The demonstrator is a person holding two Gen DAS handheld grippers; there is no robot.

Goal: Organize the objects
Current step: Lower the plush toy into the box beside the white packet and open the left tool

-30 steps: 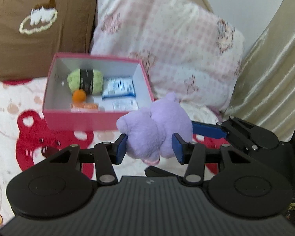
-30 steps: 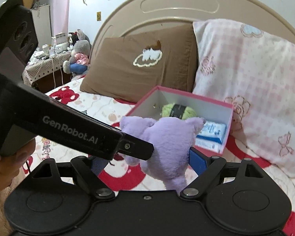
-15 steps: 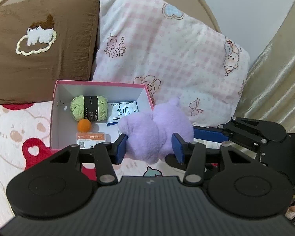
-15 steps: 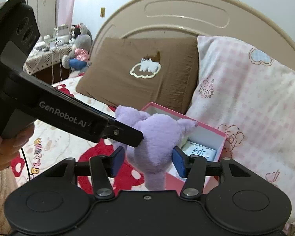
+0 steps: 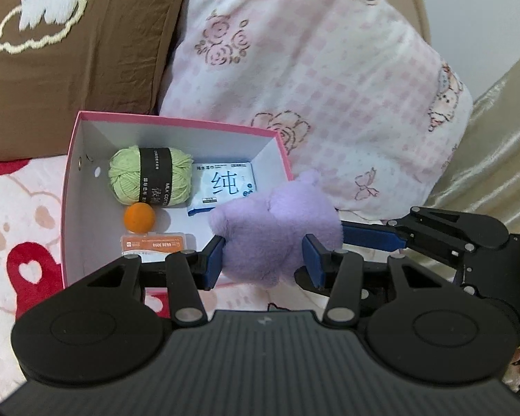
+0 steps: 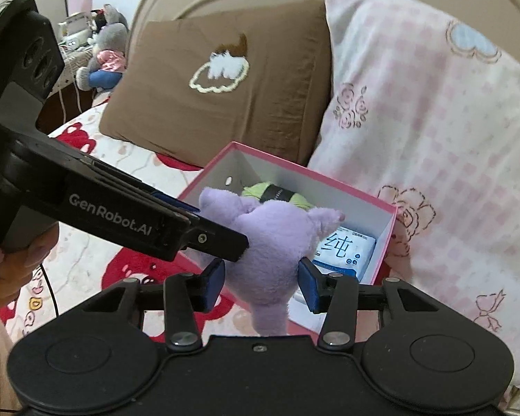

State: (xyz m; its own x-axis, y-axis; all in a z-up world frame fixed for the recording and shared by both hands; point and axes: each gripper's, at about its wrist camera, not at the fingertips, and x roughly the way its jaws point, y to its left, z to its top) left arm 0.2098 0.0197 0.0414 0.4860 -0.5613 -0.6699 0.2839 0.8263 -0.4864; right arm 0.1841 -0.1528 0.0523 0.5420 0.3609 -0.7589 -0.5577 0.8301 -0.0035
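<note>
A purple plush toy [image 5: 277, 228] hangs in the air over the near right corner of an open pink box [image 5: 176, 119]. My left gripper [image 5: 263, 260] is shut on it, both blue pads pressed into its sides. My right gripper [image 6: 261, 277] also has the plush toy [image 6: 277, 235] between its pads; its jaws are closing and both pads touch the fur. In the box lie a green yarn ball [image 5: 149, 180], an orange ball [image 5: 139, 217], a blue-white tissue pack [image 5: 225, 183] and an orange card case [image 5: 152, 244]. The right gripper's finger [image 5: 374, 237] reaches in from the right.
The pink box [image 6: 294, 166] sits on a bear-print bedsheet [image 5: 20, 208] against a brown pillow [image 5: 69, 52] and a pink checked pillow [image 5: 312, 86]. A gold curtain [image 5: 495, 156] hangs at the right. A person's hand [image 6: 10, 270] holds the left gripper. A grey stuffed animal [image 6: 104, 55] sits far left.
Both grippers have carried the plush toy closer to the box, which now looks nearer and more from above. The right gripper's jaws went from wide apart to closed against the plush.
</note>
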